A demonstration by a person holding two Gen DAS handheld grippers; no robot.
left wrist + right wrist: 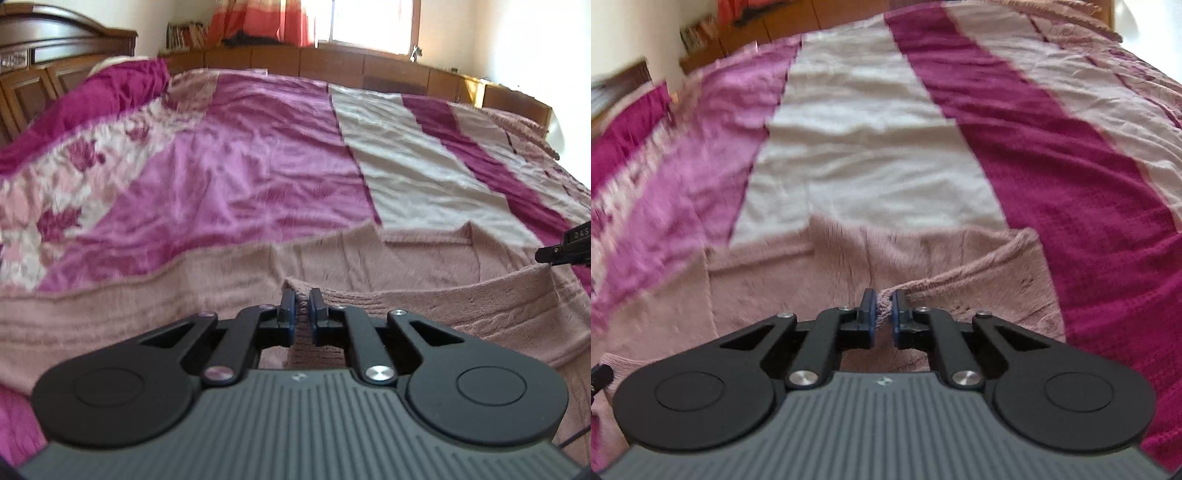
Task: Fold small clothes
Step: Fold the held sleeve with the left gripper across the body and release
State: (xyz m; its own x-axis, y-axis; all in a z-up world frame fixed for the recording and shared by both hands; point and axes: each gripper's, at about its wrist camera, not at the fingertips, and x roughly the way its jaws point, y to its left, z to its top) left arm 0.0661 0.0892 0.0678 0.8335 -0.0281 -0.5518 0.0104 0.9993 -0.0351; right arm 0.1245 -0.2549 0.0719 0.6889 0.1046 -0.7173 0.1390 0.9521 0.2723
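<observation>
A dusty-pink fuzzy garment (369, 266) lies spread on the bed. My left gripper (302, 301) is shut on a corner of its near folded layer, which is lifted a little off the layer below. My right gripper (883, 302) is shut on another corner of the same garment (923, 258); a bunched bit of pink cloth shows between its pads. The right gripper's black tip (565, 247) shows at the right edge of the left wrist view. The garment's far edge reaches the white stripe of the cover.
The bed cover (240, 166) has magenta, lilac and white stripes (868, 147) and a floral band at left. A wooden headboard (48, 55) stands at far left. A low wooden ledge (332, 62) with books, a curtain and a window runs along the back.
</observation>
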